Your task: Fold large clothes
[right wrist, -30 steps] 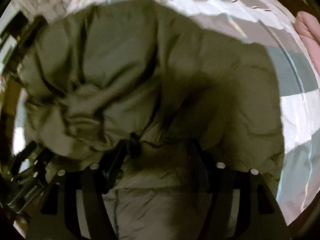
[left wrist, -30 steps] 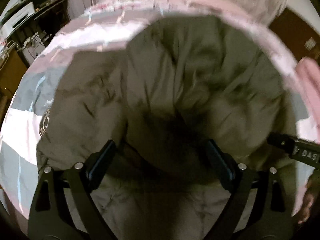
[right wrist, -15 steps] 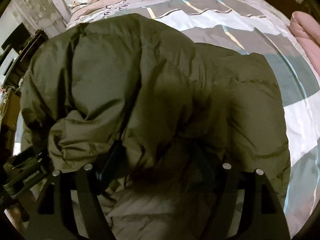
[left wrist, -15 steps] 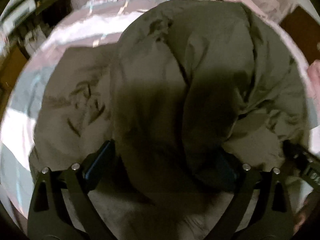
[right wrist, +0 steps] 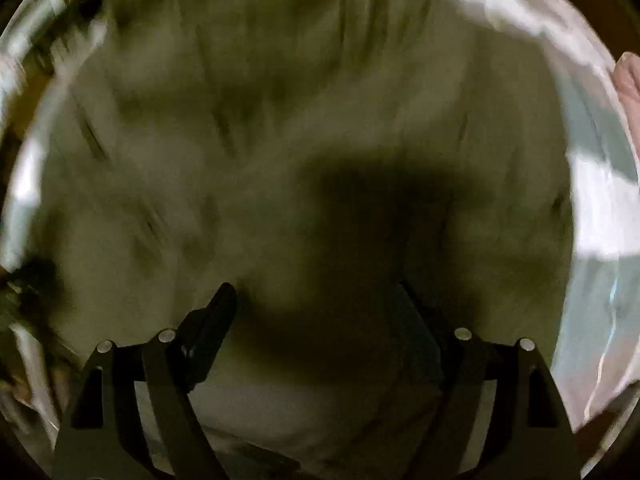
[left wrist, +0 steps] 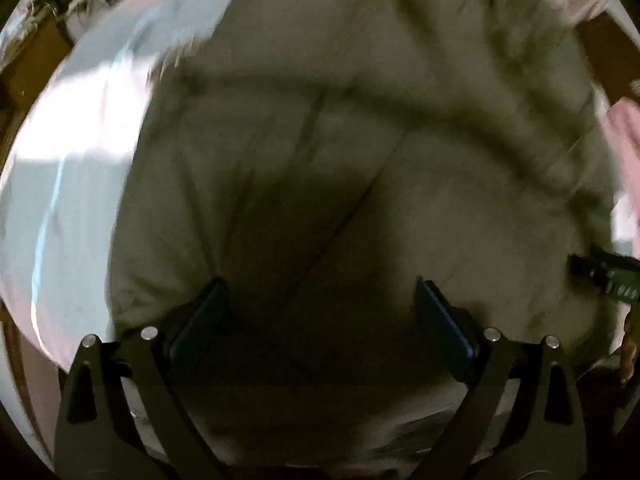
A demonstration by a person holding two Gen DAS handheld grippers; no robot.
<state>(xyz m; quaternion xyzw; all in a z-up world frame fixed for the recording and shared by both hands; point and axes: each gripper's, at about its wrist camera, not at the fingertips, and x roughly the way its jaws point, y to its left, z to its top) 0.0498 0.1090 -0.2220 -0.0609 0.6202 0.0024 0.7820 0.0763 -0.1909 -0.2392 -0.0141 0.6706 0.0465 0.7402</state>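
Garment: the olive padded jacket [left wrist: 360, 168] lies spread over the bed, filling both wrist views, because you are working it flat there before the next fold.
Bed: the pale grey-and-white striped bedcover [left wrist: 68, 152] shows around the jacket's edges, so the bed is your folding surface.
Left gripper [left wrist: 320, 316]: you hold it steeply downward, close over the jacket; its fingers [left wrist: 196, 328] stand wide apart with cloth lying between them, and the pads do not appear to pinch anything. The blur makes a light touch hard to rule out.
Right gripper [right wrist: 316, 320]: you point it straight down onto the jacket; its jaws are opening, the fingers [right wrist: 212, 328] spread on either side of a shadowed hump of fabric that is between them but no longer looks squeezed.
Why so: both grippers sit low at the near side of the jacket, which reads as laying a folded portion down and letting go rather than lifting.
Neighbour: the right gripper's black frame shows at the right edge of the left view, so the two work side by side along one edge.
Pink item [right wrist: 628, 80]: a pink cloth lies at the bed's far right, apart from the jacket.
Limits: both views are motion-blurred; seams and the exact fold line are unclear.
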